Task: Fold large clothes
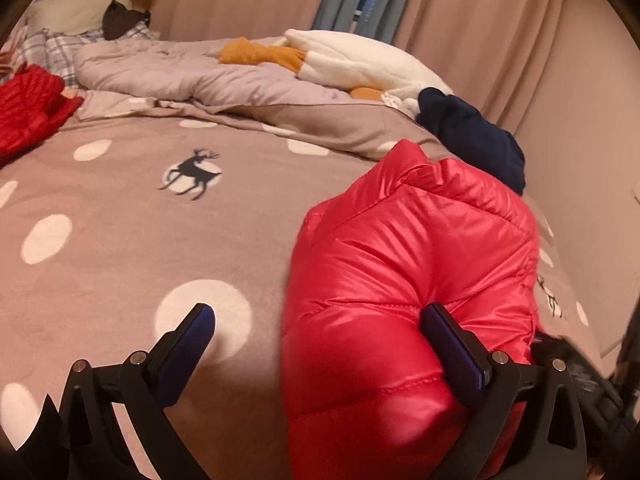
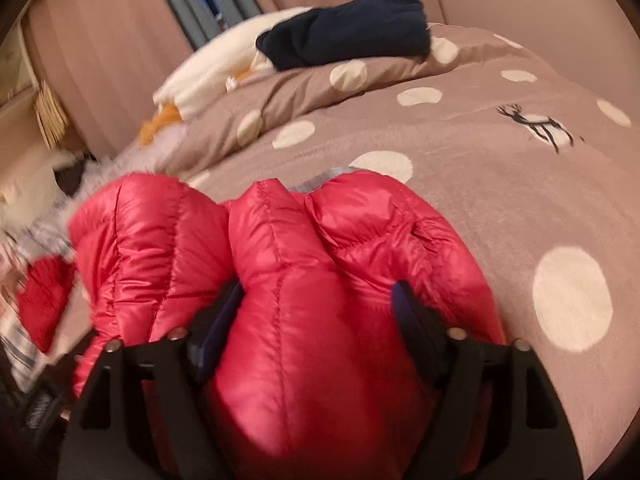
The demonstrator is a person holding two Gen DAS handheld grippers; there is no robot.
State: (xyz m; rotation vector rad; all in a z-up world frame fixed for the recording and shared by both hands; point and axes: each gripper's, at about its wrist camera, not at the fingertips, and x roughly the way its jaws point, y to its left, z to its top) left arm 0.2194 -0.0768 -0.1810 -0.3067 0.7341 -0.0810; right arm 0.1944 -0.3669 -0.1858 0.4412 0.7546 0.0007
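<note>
Red quilted jacket [image 2: 300,280], glossy and puffy, lies bunched on the spotted bed [image 1: 120,240]; the right gripper [image 2: 316,300] stands wide with a padded bulge between its fingers, though blur hides whether the pads actually press. The left gripper [image 1: 320,316] is spread, one finger against the jacket's side, nothing pinched. Judged step: setting down a fold; next, flatten the slippery bulk.

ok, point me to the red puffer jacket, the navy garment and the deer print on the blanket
red puffer jacket [image 1: 400,264]: left wrist view, on its shiny quilted middle.
navy garment [image 2: 352,30]: right wrist view, centre of the dark folded bundle.
deer print [image 1: 194,174]: left wrist view, on the deer's body, on the blanket.
</note>
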